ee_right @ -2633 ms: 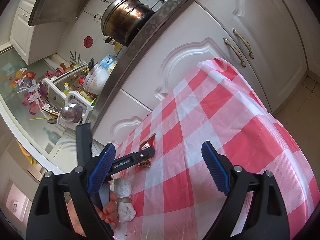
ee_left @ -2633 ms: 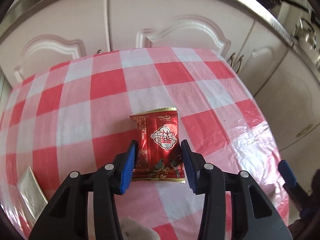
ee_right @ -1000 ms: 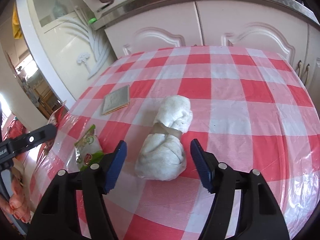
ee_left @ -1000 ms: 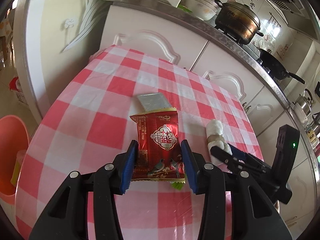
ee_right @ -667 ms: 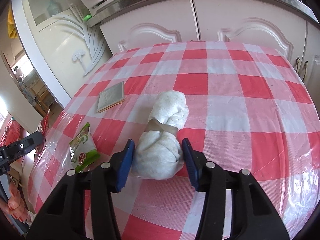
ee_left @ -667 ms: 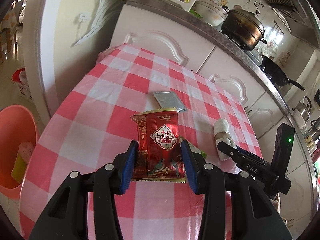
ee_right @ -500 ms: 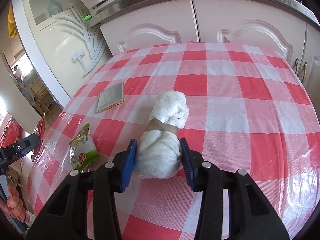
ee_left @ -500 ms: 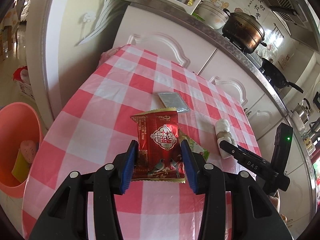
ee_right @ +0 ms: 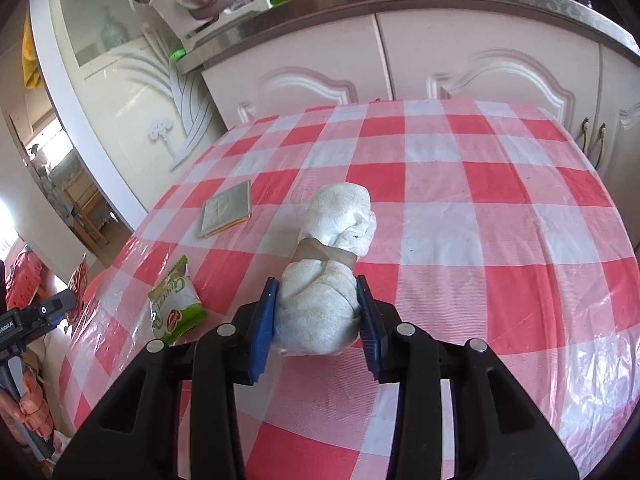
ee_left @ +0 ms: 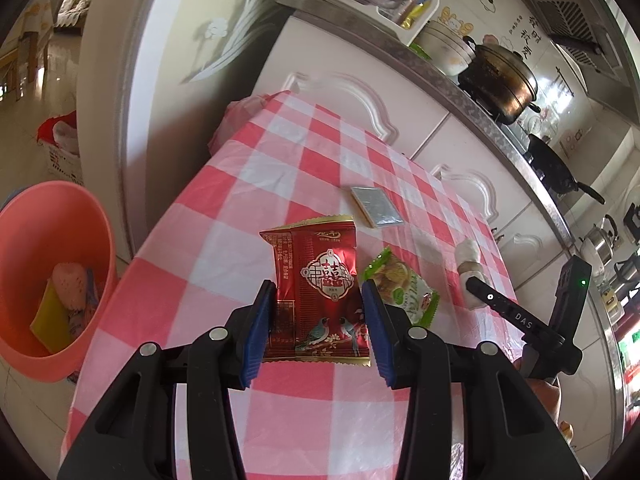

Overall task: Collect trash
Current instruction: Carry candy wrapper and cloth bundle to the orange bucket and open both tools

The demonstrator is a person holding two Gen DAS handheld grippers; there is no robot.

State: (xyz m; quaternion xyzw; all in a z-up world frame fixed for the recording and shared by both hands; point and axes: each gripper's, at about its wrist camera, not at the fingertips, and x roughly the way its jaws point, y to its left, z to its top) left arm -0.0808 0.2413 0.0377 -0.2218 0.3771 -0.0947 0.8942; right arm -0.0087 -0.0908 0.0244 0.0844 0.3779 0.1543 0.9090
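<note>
My left gripper is shut on a red snack packet and holds it above the near part of the red-checked table. My right gripper is shut on a white cloth wad tied with a brown band, which rests on the table. A green snack packet and a flat silver packet lie on the table to the left; both also show in the left wrist view, the green packet and the silver one.
A pink bin with trash inside stands on the floor left of the table. White cabinets and a counter with pots stand behind the table. The right gripper's body shows at the right of the left wrist view.
My right gripper has closed on the white cloth wad. My left gripper has drawn back and up with the red packet, bringing the pink bin into view.
</note>
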